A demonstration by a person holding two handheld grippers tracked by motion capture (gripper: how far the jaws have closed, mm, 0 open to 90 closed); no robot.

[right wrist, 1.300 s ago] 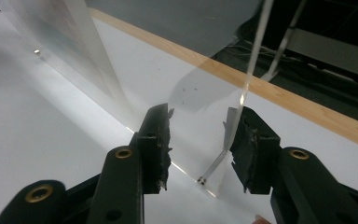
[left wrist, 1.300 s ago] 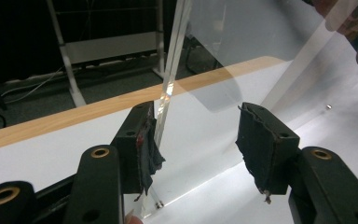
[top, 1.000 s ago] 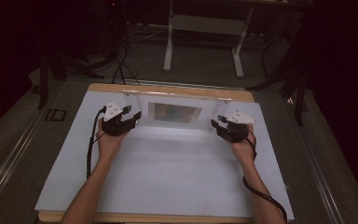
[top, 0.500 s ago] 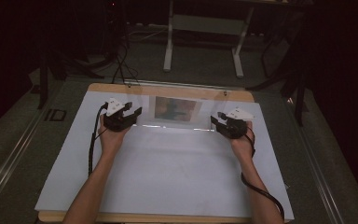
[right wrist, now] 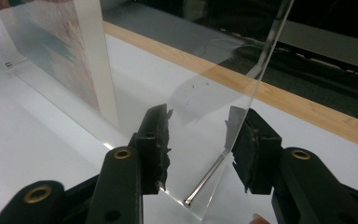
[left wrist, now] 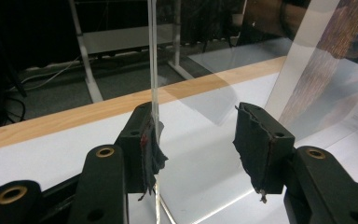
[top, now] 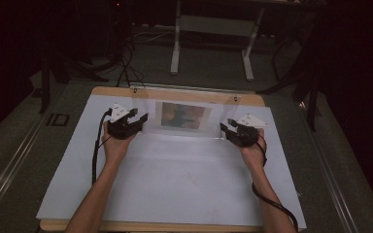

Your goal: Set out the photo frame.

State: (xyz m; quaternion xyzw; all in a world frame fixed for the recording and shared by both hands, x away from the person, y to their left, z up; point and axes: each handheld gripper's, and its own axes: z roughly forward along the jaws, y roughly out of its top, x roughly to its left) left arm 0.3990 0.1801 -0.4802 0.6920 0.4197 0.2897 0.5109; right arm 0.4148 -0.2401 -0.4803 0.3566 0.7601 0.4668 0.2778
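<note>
On the left of the high view, the person's left hand (top: 114,145) holds the left gripper (top: 137,121) at the left end of a clear frame (top: 184,116), a see-through acrylic picture holder that stands upright near the far edge of the table (top: 175,194), on the white sheet that covers most of the wooden top. In the left gripper view the left gripper (left wrist: 198,135) has its jaws wide apart; the thin edge of the clear frame (left wrist: 153,70) rises just against the inner face of the left jaw's cloth-covered pad, while the right jaw stands well clear of it, so nothing is clamped. In the middle of the frame a picture (top: 183,115) in muted greens and browns shows through the plastic. At the right end, the right hand (top: 253,151) brings the right gripper (top: 226,130) up to the frame's other side. In the right gripper view the right gripper (right wrist: 198,135) is also spread wide, with the frame's clear side panel (right wrist: 242,79) tilted between the jaws, its edge close to the right pad; whether it touches cannot be told. A small metal pin (right wrist: 205,182) runs through the lower corner of the plastic there. Beyond the table lies a dark floor with a white stand (top: 211,29).
</note>
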